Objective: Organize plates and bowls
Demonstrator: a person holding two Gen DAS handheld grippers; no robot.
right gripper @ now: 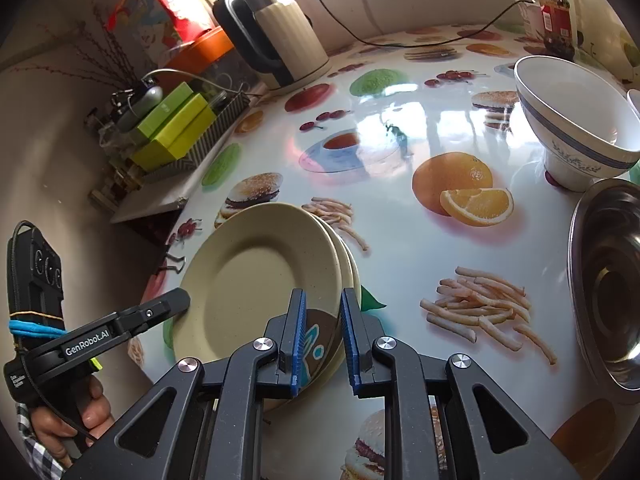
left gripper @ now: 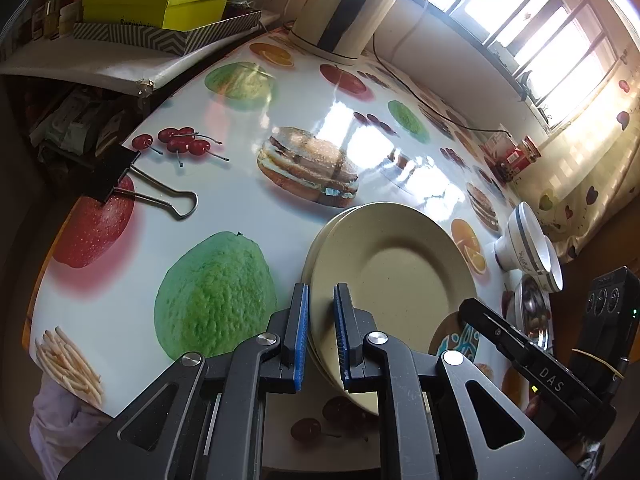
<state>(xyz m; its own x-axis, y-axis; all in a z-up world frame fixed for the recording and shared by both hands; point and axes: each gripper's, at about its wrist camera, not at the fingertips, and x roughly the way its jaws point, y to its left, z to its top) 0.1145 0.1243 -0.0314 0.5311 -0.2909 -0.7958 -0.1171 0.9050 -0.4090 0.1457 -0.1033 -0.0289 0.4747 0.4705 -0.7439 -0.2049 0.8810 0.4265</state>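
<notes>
Both pairs of fingers are nearly closed, each clamped on the rim of the plates point(left gripper: 394, 264): the left fingers point(left gripper: 321, 336) pinch the near edge of the cream stack, and the right fingers point(right gripper: 323, 344) grip the opposite edge, where a brown plate point(right gripper: 318, 332) with a teal and white pattern shows at the bottom of the pile between the blue pads. Seen from the right wrist, the stack point(right gripper: 256, 280) is tilted, its far edge raised above the desk point(right gripper: 400, 252), which is covered with a glossy cloth printed with fruit, burgers and fries. Whether the near edge touches the cloth cannot be told. A hand point(right gripper: 80, 412) holds the left tool at the lower left of that view. White bowls point(left gripper: 528, 248) with a blue band lie nested on their side well to the right of the plates, and one bowl point(right gripper: 576, 120) shows large in the right view. Just beside them sits a steel bowl point(right gripper: 608, 288). At the far edge stand a kettle point(right gripper: 276, 36) and a red jar point(right gripper: 554, 8). A binder clip point(left gripper: 120, 172) grips the cloth at the left edge, near green boxes point(left gripper: 160, 4) on a shelf.
</notes>
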